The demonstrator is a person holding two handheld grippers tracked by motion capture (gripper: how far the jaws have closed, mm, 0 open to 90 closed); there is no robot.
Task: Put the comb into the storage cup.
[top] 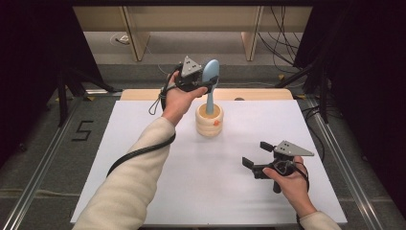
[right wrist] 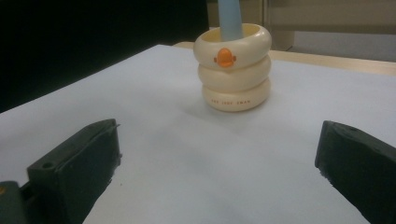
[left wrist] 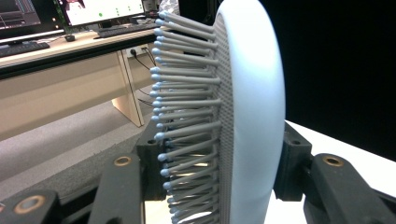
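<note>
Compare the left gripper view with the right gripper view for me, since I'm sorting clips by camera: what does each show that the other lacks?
The left gripper view alone shows the hairbrush head close up, with its grey bristles pointing left and the black pads clamped on it, plus desks and monitors behind.

The right gripper view alone shows the cream ringed holder with its orange duck mark, seen between the wide-open right gripper.

Both show the pale blue brush, here its handle standing in the holder, and the white table.
</note>
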